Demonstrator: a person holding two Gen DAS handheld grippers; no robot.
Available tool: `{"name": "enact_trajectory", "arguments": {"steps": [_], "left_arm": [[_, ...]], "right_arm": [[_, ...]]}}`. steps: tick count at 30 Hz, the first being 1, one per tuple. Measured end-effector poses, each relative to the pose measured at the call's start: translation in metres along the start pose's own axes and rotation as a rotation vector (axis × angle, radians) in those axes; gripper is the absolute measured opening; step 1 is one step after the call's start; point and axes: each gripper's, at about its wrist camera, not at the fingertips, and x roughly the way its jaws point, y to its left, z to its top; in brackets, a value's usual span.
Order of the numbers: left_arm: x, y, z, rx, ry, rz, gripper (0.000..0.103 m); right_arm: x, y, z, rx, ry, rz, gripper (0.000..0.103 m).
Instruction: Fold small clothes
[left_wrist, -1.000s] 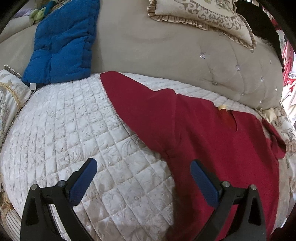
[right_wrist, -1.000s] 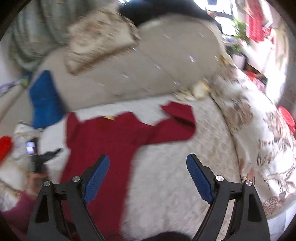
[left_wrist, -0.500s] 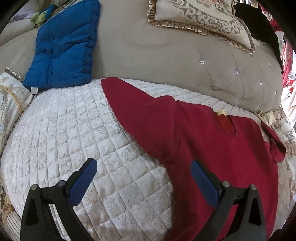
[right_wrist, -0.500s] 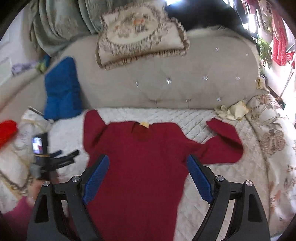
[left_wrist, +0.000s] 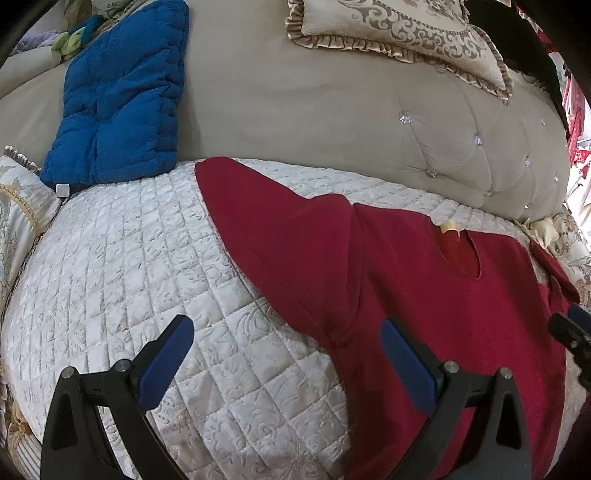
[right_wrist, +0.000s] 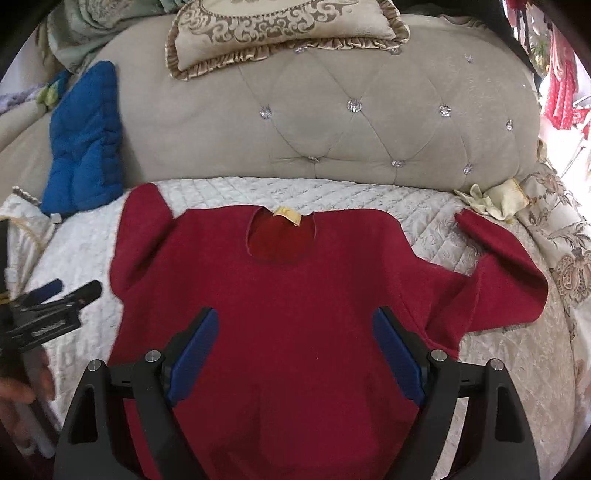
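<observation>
1. A red sweater (right_wrist: 295, 302) lies flat, front up, on the white quilted seat cover (left_wrist: 122, 266) of a sofa, neck toward the tufted beige backrest (right_wrist: 351, 140).
2. A yellow label (right_wrist: 287, 215) shows inside the neck opening.
3. Around it: a blue cushion (left_wrist: 122, 96) leans against the backrest at the left, just beside the tip of the left sleeve (left_wrist: 236, 195); an ornate frilled pillow (right_wrist: 284, 29) sits on top of the backrest; a pale crumpled cloth (right_wrist: 495, 199) lies in the right corner, near the cuff of the right sleeve (right_wrist: 498, 273).
4. Nothing rests on the sweater's body. The right sleeve is bent back on itself; the left sleeve points up toward the backrest.
5. The left hand-held gripper (left_wrist: 284, 365) hangs with its jaws spread wide and empty, one blue pad over bare quilt, the other over the sweater's left side below the armpit.
6. The right hand-held gripper (right_wrist: 295, 354) is also spread wide and holds nothing, both pads over the sweater's chest.
7. Only the right view shows the whole sweater, both sleeves, and the left gripper from outside at the left edge, with part of a hand (right_wrist: 22, 387) below it.
8. Only the left view shows the wide bare stretch of quilt left of the sweater; there, the right gripper's tip shows at the right edge.
</observation>
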Motion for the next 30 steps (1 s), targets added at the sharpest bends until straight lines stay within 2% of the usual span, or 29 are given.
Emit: {"name": "enact_trajectory", "arguments": {"steps": [5,12,30], "left_arm": [[0.006,-0.001,0.0,0.006,0.009,0.011,0.102],[0.012,-0.003,0.001,0.005,0.014,0.014,0.102],[0.018,-0.003,0.002,0.006,0.021,0.021,0.102]], "right_arm": [[0.022,0.004,-0.002,0.044,0.022,0.019,0.067],[0.04,0.013,-0.004,0.027,0.029,0.002,0.067],[0.06,0.027,-0.008,0.028,0.058,0.018,0.067]]}}
